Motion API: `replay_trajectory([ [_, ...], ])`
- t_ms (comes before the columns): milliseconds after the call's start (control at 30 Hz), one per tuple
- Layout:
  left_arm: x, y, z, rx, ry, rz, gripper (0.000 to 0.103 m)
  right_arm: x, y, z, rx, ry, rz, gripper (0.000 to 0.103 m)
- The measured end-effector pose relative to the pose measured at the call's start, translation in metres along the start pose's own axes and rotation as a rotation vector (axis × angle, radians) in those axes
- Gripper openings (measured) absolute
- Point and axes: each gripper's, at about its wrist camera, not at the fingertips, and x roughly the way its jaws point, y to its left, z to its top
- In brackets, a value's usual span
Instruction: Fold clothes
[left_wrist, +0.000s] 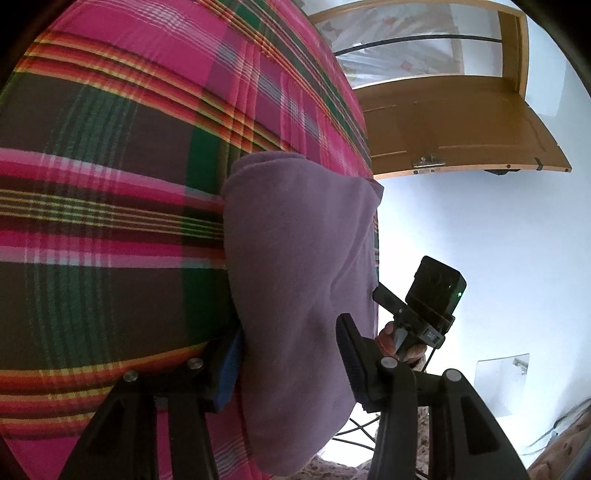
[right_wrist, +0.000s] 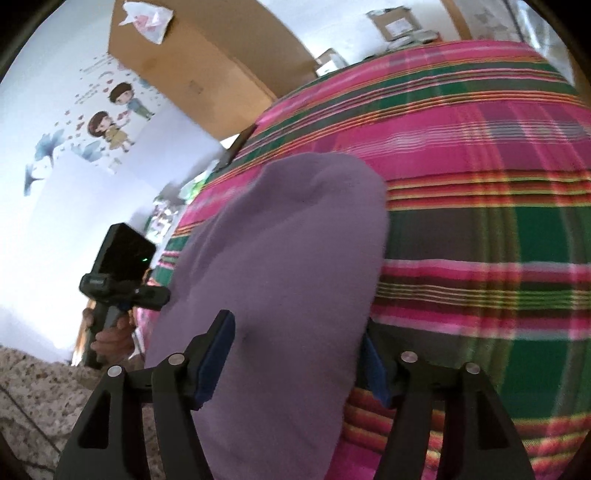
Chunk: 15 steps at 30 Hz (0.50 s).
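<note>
The purple garment (left_wrist: 295, 295) is soft and light, a thick knit or fleece by its matte, slightly fuzzy face, and it would likely sag and slide open if lifted by a single layer. A sound hold would pinch through all its layers at a folded edge or corner, one tool at each end, so the bundle keeps its shape.

It is a plain dusty mauve with no print, gathered into a rounded, several-layered bundle with soft creases near its far end. It lies on the plaid bedcover (left_wrist: 110, 184), close to that cover's edge on the side facing the white wall (left_wrist: 480, 240).

The left tongs (left_wrist: 291, 369) stand wide, the garment lying between the jaws; no pinch shows in the cloth, so they seem to hold nothing. The right tongs (right_wrist: 295, 358) are likewise spread wide astride the garment's near end, one blue pad beside each flank, apparently not pressing it.
</note>
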Motion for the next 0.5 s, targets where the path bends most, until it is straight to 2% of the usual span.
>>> replay_trajectory([
  [133,-0.009,0.001,-0.009,0.005,-0.002,-0.005,0.057,0.003,0.001,0.002,-0.011,0.015,0.034,0.068],
  [267,-0.010,-0.001,-0.015,0.011,-0.015,-0.005,0.060,0.005,0.000,0.002,-0.003,0.013,0.058,0.068],
  [500,-0.015,0.005,-0.015,-0.034,-0.008,-0.100,0.059,0.005,-0.005,0.002,0.000,-0.005,0.085,0.067],
])
